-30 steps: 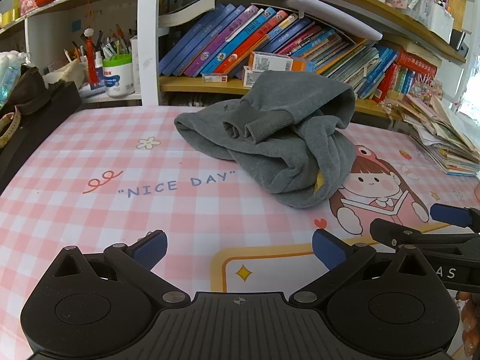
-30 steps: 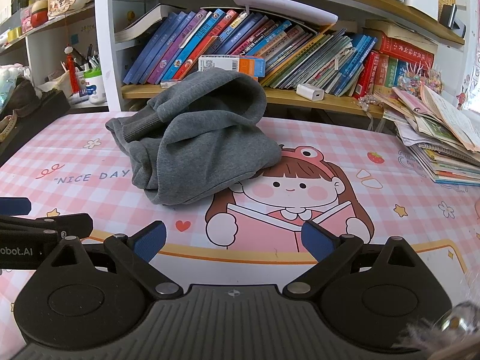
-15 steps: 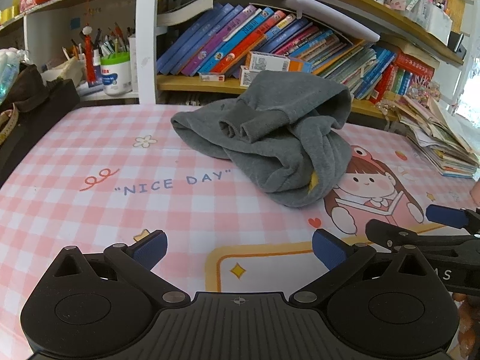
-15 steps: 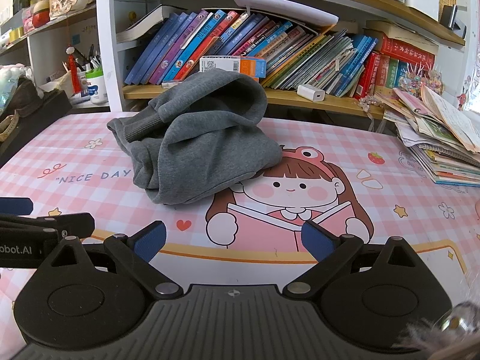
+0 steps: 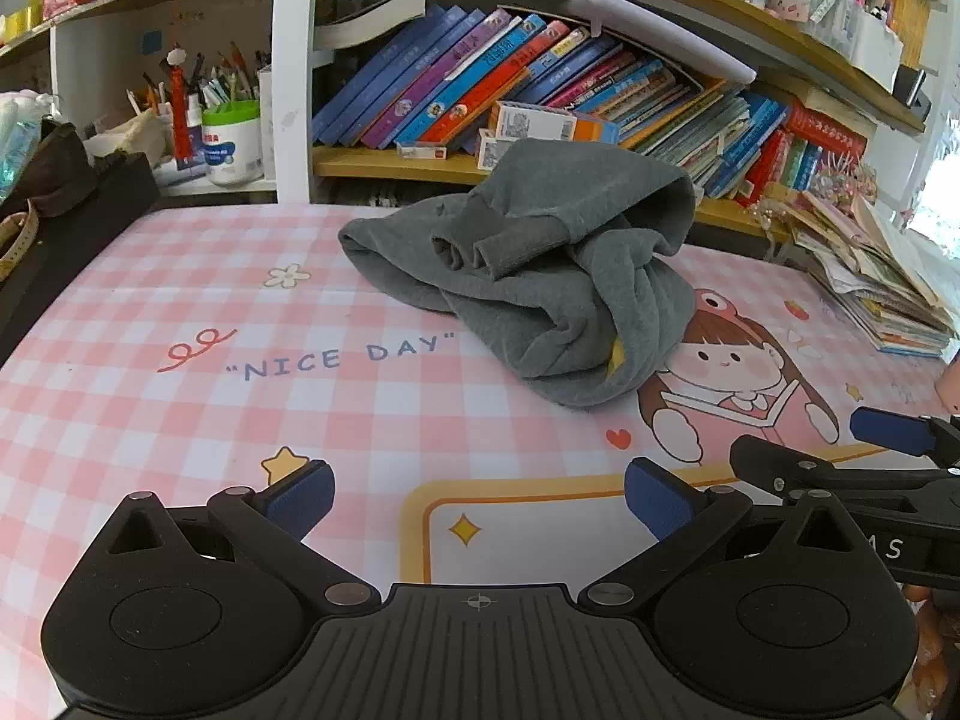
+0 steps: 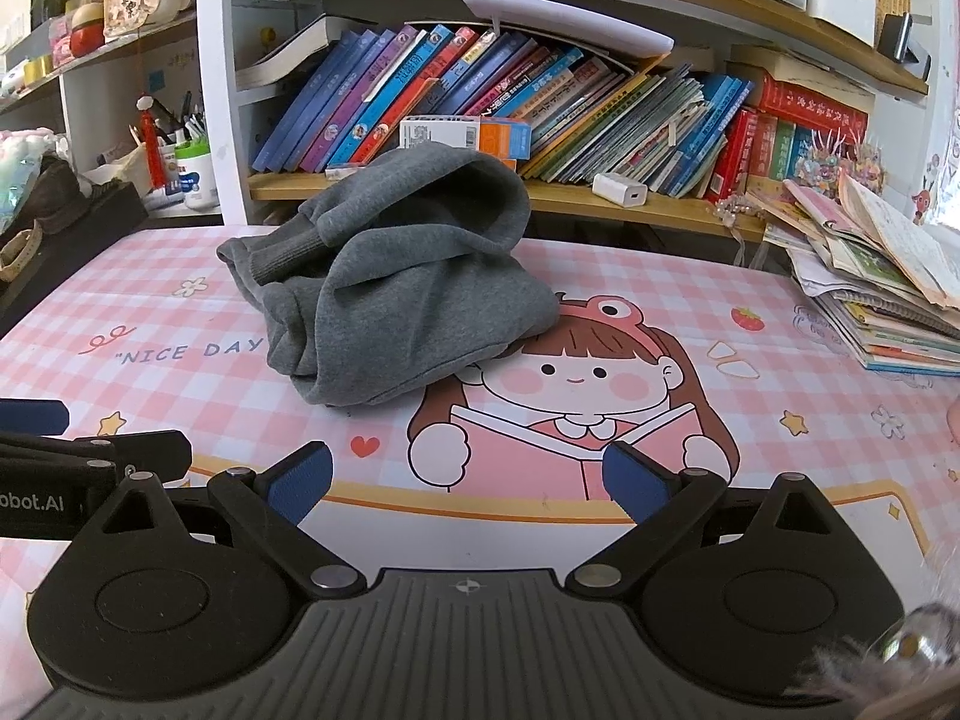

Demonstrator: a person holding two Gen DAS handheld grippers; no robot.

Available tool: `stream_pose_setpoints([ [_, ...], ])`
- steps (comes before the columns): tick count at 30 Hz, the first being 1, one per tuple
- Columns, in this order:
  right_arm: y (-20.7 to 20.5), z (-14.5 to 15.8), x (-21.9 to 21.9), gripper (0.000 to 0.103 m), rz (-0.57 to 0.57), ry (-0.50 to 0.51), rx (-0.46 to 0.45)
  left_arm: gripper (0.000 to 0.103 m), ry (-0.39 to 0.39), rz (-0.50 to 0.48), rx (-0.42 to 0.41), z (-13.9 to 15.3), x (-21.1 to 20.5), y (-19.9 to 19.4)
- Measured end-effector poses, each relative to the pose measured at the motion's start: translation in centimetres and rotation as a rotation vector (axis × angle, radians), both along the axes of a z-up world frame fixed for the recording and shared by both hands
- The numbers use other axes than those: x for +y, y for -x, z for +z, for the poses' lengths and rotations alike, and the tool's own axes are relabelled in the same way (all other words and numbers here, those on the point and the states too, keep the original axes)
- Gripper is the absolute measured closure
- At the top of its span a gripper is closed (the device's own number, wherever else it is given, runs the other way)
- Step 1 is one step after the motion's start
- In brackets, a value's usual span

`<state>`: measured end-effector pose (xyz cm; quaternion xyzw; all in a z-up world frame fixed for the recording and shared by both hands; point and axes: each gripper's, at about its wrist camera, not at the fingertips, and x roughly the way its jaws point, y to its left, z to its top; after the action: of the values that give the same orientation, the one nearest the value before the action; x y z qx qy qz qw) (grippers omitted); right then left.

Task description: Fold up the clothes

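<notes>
A crumpled grey sweatshirt point(image 5: 540, 276) lies in a heap on the pink checked table mat point(image 5: 180, 420), with ribbed cuffs showing on its left side; it also shows in the right wrist view point(image 6: 402, 276). My left gripper point(image 5: 478, 501) is open and empty, low over the mat, well short of the sweatshirt. My right gripper point(image 6: 467, 483) is open and empty, also short of it. The right gripper's fingers point(image 5: 888, 432) show at the right edge of the left wrist view, and the left gripper's fingers point(image 6: 30, 417) show at the left edge of the right wrist view.
A bookshelf point(image 6: 540, 96) full of leaning books stands behind the table. A stack of magazines point(image 6: 882, 282) sits at the right edge. A dark bag point(image 5: 54, 198) and a pen cup point(image 5: 231, 141) are at the far left.
The left gripper has shifted slightly to the right and closer, so the sweatshirt sits a bit further left in its view. The right gripper has barely moved. Both stay open.
</notes>
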<state>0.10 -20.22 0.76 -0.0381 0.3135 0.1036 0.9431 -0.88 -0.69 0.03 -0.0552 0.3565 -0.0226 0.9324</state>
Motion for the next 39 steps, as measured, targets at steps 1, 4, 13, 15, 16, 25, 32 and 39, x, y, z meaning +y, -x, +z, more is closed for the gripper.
stream_pose_setpoints([
  [1,0.1,0.0,0.0,0.006,0.0,0.0,-0.003,0.0,0.002,0.002,-0.001,0.0,0.0,0.0],
  [4,0.2,0.2,-0.2,0.006,0.002,0.003,-0.016,0.0,0.018,0.008,0.001,0.0,-0.1,-0.1],
  [13,-0.3,0.2,-0.8,0.009,0.045,0.004,-0.013,0.0,0.085,0.039,0.03,-0.4,-0.1,-0.5],
  [15,-0.5,0.1,-0.9,0.013,0.059,0.003,-0.011,0.0,0.084,0.053,0.036,-0.6,-0.2,-0.5],
  [16,-0.7,0.0,-0.9,0.016,0.066,-0.002,-0.006,0.0,0.081,0.057,0.04,-0.7,-0.3,-0.5],
  [25,-4.3,-0.6,-1.0,0.046,0.134,-0.098,0.063,0.0,0.037,0.127,0.077,-1.1,0.0,0.2],
  [32,-7.5,-0.5,0.1,0.048,0.182,-0.178,0.076,0.0,-0.023,0.189,0.092,-1.1,0.7,1.5],
  [39,-9.9,1.0,2.7,0.049,0.234,-0.219,0.061,0.0,-0.081,0.248,0.105,-1.0,1.4,2.7],
])
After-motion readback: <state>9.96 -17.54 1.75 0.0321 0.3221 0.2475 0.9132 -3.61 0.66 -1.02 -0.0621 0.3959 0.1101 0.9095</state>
